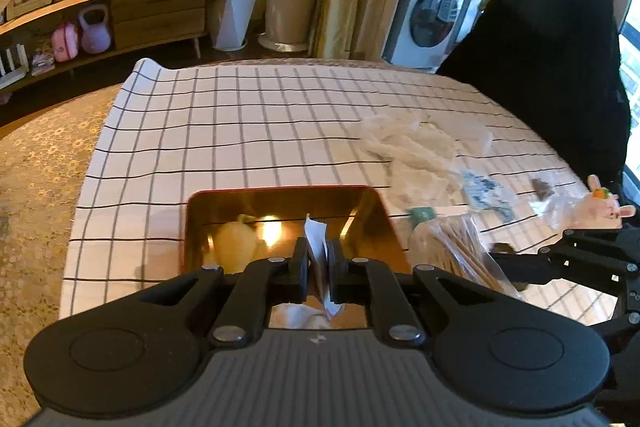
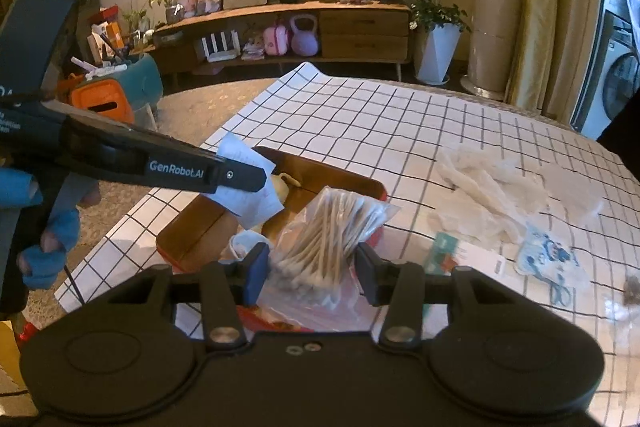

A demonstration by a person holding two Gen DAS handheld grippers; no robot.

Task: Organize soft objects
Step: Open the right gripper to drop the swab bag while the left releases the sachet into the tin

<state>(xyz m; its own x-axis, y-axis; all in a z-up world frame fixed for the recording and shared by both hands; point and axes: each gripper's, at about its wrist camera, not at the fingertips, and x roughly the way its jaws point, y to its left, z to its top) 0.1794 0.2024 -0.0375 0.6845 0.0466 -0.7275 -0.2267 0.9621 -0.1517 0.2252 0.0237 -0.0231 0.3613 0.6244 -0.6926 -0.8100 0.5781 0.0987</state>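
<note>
A red-rimmed tray with a shiny brown floor sits on the checked tablecloth; it also shows in the right wrist view. My left gripper is shut on a white paper packet and holds it over the tray; the packet shows in the right wrist view. My right gripper is shut on a clear bag of cotton swabs at the tray's right edge; the bag shows in the left wrist view. A pale yellow soft item lies inside the tray.
White gauze-like cloths lie in a heap on the tablecloth right of the tray. A blue-printed packet, a green-and-white card and a rabbit toy lie further right. A black chair stands behind the table.
</note>
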